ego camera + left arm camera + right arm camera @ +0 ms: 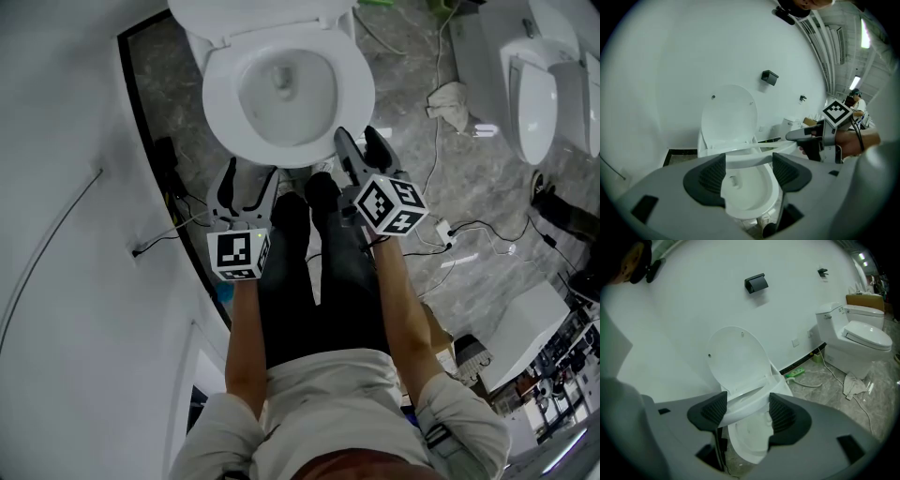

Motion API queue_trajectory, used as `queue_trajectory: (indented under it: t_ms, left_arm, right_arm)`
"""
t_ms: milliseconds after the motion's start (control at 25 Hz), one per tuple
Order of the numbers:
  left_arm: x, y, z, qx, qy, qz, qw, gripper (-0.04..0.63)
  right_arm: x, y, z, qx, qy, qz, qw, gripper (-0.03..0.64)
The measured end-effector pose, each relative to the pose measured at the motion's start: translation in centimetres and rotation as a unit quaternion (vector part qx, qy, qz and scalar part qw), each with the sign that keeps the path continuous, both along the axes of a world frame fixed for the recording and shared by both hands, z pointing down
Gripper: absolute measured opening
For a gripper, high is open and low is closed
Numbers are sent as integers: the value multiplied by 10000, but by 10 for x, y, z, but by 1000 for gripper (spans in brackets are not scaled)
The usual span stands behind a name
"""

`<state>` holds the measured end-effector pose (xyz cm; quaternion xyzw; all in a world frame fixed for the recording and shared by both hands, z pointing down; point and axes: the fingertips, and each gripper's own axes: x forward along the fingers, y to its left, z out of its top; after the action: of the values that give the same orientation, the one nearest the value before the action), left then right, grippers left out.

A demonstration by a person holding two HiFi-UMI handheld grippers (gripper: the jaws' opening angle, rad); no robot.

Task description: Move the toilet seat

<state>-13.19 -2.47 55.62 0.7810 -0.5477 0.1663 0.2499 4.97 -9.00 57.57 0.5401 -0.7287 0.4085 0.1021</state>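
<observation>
Lift step, early. My left gripper (pixel 248 183) and right gripper (pixel 359 145) both wide, clamping nothing, at near rim of toilet seat (pixel 361 94). Seat looks slightly raised off bowl. Next: catch rim, raise evenly.

The person holds both arms forward and down, side by side. The left forearm (pixel 246 337) and right forearm (pixel 405 323) are bare below pushed-up sleeves (pixel 459 412). The left claw (pixel 249 183) slants downward, and its dark ribbed pads (pixel 712 176) stand well apart. The right claw (pixel 359 142) is just beside it, a little further forward and tilted down likewise. Its jaws are spread wide too and clamp nothing. Each claw carries a marker cube (pixel 391 204) at its rear. The right hand (pixel 851 143) wraps the right claw's handle.
</observation>
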Motion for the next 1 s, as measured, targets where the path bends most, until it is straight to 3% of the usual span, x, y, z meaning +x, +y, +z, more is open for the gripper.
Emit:
queue_trajectory:
  t_ms: [720,1000]
  left_arm:
    - [11,-29,-36,437,-264,525,9973,327]
    - [6,-51,-55,706,-78,188,9973,325]
  right_arm:
    - [-3,-27,-33,171,-407,317,9985,302]
    - [-2,-45,-51,320,-768,508,9952,304]
